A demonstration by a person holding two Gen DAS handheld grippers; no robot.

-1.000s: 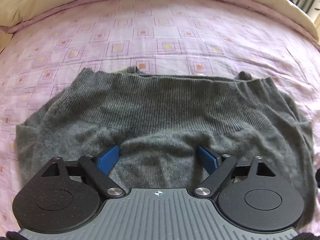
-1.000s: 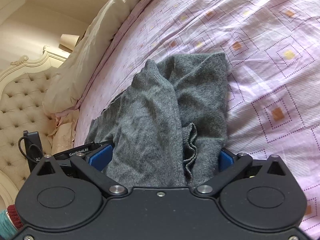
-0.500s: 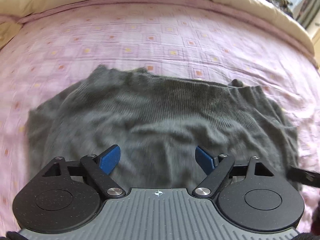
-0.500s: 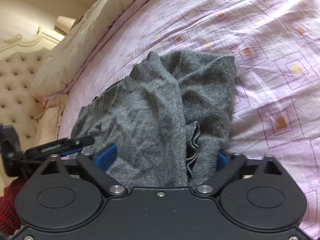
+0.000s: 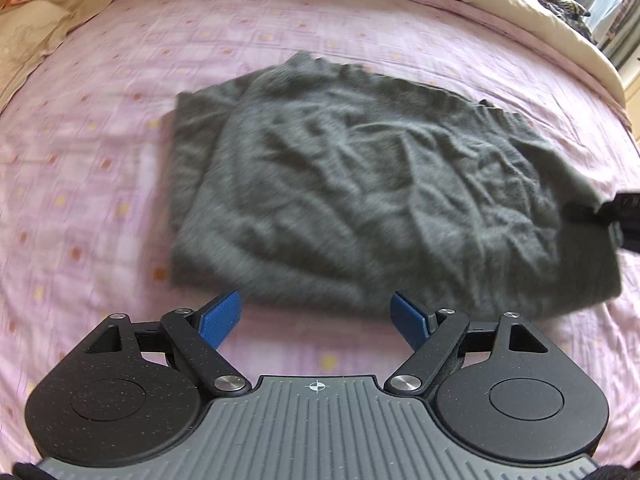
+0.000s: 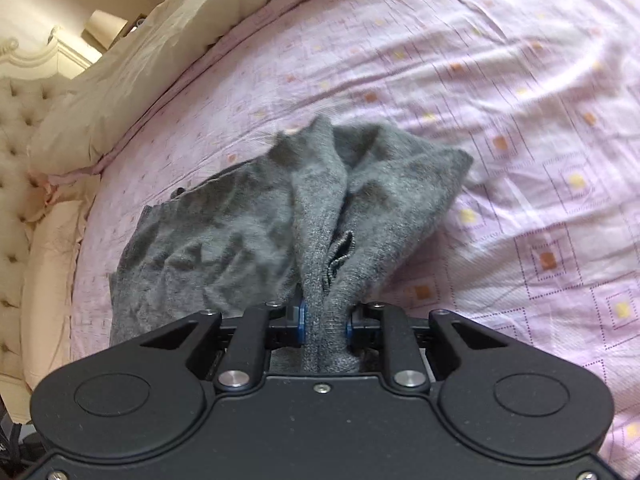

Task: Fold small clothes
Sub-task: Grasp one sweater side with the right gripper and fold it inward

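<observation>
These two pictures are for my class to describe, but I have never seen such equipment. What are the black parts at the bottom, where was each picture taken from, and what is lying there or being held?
No robot here: a person holds a pair of hand tongs in each hand, and a wide-angle camera on each looks forward along its two blue-padded fingers. The black parts are the tongs themselves.

The left view looks out from the left tongs. They are open and hold nothing, poised just short of the near edge of a grey sweater, which lies rumpled on a bed with a pink sheet.

The right view looks out from the right tongs. They are shut on a bunched part of the same sweater, which fans out from the tongs onto the bed. A cream pillow and a tufted headboard show behind.
</observation>
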